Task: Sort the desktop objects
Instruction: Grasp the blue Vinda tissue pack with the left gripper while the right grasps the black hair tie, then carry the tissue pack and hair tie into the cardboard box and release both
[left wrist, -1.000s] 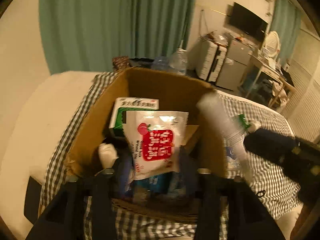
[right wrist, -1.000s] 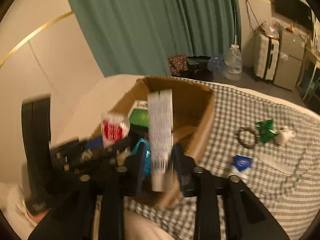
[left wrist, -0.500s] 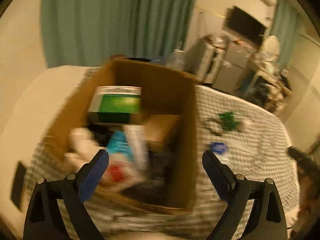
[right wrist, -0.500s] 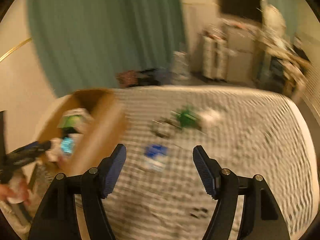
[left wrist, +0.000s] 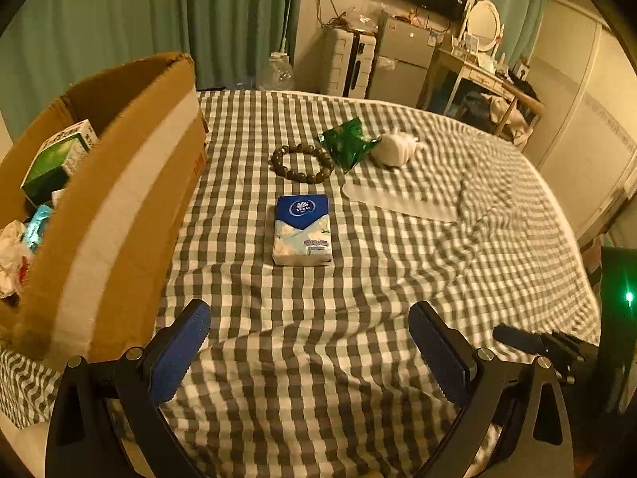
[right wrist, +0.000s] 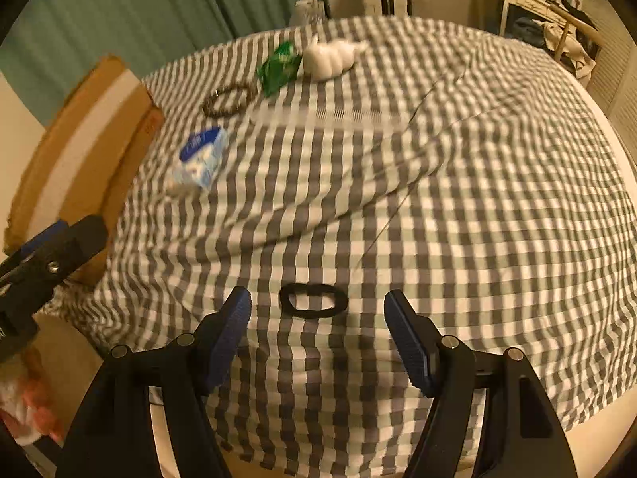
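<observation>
Your left gripper (left wrist: 308, 336) hangs over the checked cloth (left wrist: 358, 358), jaws spread wide, nothing between the blue pads (left wrist: 179, 352). Your right gripper (right wrist: 317, 328) is likewise spread and empty, low over the near edge of the cloth.

Directly ahead of the right gripper, just beyond the gap between its fingers, a black hair tie (right wrist: 313, 301) lies flat on the cloth.

Tissue pack (left wrist: 302, 229), blue and white, lies flat near the middle of the cloth, straight ahead of the left gripper and well apart from it. Beyond it, a bead bracelet (left wrist: 301, 160) lies in a ring. Just right of that sits a crumpled green wrapper (left wrist: 347, 144), and touching or nearly touching the wrapper is a white wad (left wrist: 396, 146); you cannot tell what it is made of. A clear flat sheet or bag (left wrist: 402, 199) lies right of the tissue pack, hard to make out.

Cardboard box (left wrist: 115, 207) stands at the left edge of the cloth, open at the top. Inside: a green-and-white carton (left wrist: 57, 159), a teal packet (left wrist: 38, 225), crumpled white stuff (left wrist: 10, 253). The rest of its contents are hidden by the wall.

From the right wrist view, your left gripper shows at the left edge beside the box.
</observation>
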Motion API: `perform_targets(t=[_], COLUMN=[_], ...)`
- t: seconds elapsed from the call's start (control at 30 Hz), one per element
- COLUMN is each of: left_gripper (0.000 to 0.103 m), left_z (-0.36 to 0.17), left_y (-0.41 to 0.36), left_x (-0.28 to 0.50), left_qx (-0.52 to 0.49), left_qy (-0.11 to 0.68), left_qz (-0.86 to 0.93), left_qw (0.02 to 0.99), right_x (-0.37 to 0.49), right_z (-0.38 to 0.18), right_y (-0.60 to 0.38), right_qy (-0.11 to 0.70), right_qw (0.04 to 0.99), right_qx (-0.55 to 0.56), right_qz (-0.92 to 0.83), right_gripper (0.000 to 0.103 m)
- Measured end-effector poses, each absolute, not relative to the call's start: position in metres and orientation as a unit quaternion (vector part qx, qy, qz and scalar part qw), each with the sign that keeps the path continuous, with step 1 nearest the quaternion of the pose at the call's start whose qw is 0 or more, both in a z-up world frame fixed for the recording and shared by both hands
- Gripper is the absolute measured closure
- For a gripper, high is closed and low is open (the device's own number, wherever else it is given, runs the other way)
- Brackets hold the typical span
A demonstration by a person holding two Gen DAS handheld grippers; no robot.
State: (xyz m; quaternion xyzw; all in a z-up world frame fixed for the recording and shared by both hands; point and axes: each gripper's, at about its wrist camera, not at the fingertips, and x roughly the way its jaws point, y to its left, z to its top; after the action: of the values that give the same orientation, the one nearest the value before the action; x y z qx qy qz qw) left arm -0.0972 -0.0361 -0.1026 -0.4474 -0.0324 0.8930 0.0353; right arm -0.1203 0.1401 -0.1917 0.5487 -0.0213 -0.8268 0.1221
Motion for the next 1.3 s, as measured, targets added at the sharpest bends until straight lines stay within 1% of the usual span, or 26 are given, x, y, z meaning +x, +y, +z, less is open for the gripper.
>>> perform_targets(t=[0.07,0.27,0.47,0.53,0.63,0.67,0.73,0.77,0.87,1.0,1.03,1.07,1.1,1.13,1.2,1.23,1.27,1.3], left_gripper=[0.001,0.001,0.001,0.001,0.001,0.0,0.0,0.0,0.0,0.0,0.003,0.026,0.043,0.051,0.051,0.051,0.051,0.051], left_z=[-0.112,-0.14,-0.169,-0.175,-0.181,-0.183,-0.185,-0.186,-0.188,-0.187,-0.187,-0.186,-0.183,-0.181,-0.18,-0.179,-0.179,-0.178], left_y=[-0.035,-0.029,-0.043,-0.046,-0.048,-0.048,-0.046,-0.045,-0.043,-0.045,-0.046,-0.047,-0.049,-0.051,-0.056,-0.059,-0.06,-0.061], left_x=[-0.103,-0.139,-0.165,-0.171,-0.178,-0.18,-0.183,-0.184,-0.184,-0.185,-0.186,-0.185,-0.184,-0.183,-0.184,-0.183,-0.183,-0.183], left_qx=[-0.443,-0.462,-0.49,-0.497,-0.498,-0.498,-0.494,-0.49,-0.475,-0.474,-0.477,-0.473,-0.466,-0.463,-0.468,-0.467,-0.469,-0.469], left_qy=[-0.026,-0.024,-0.068,-0.078,-0.081,-0.077,-0.065,-0.06,-0.043,-0.04,-0.039,-0.038,-0.038,-0.041,-0.057,-0.065,-0.072,-0.075], left_qz=[0.896,0.886,0.868,0.864,0.863,0.863,0.867,0.87,0.879,0.879,0.877,0.879,0.883,0.884,0.88,0.88,0.878,0.878], left_qw=[0.028,0.03,0.03,0.024,0.024,0.025,0.026,0.025,0.029,0.039,0.041,0.043,0.044,0.048,0.058,0.058,0.059,0.06], right_x=[-0.126,-0.137,-0.137,-0.137,-0.138,-0.139,-0.139,-0.139,-0.136,-0.136,-0.135,-0.134,-0.133,-0.132,-0.131,-0.13,-0.13,-0.13], right_z=[-0.21,-0.229,-0.235,-0.238,-0.24,-0.241,-0.243,-0.248,-0.25,-0.249,-0.248,-0.247,-0.244,-0.241,-0.235,-0.232,-0.231,-0.23], right_y=[0.135,0.136,0.123,0.119,0.117,0.116,0.113,0.106,0.096,0.1,0.1,0.1,0.102,0.104,0.113,0.12,0.126,0.13], right_qy=[-0.015,-0.014,0.036,0.05,0.055,0.051,0.042,0.05,0.083,0.067,0.067,0.07,0.07,0.068,0.05,0.036,0.024,0.014], right_qw=[0.125,0.111,0.099,0.095,0.092,0.094,0.111,0.128,0.114,0.118,0.117,0.108,0.101,0.096,0.088,0.081,0.078,0.078], right_qx=[0.568,0.585,0.588,0.59,0.59,0.589,0.588,0.59,0.585,0.586,0.586,0.583,0.579,0.575,0.567,0.563,0.562,0.563], right_qz=[-0.813,-0.804,-0.802,-0.8,-0.8,-0.801,-0.8,-0.796,-0.799,-0.799,-0.799,-0.803,-0.806,-0.81,-0.818,-0.822,-0.823,-0.823], right_gripper=[0.034,0.034,0.034,0.032,0.031,0.028,0.012,0.0,0.0,0.0,0.001,0.007,0.017,0.023,0.052,0.061,0.077,0.083])
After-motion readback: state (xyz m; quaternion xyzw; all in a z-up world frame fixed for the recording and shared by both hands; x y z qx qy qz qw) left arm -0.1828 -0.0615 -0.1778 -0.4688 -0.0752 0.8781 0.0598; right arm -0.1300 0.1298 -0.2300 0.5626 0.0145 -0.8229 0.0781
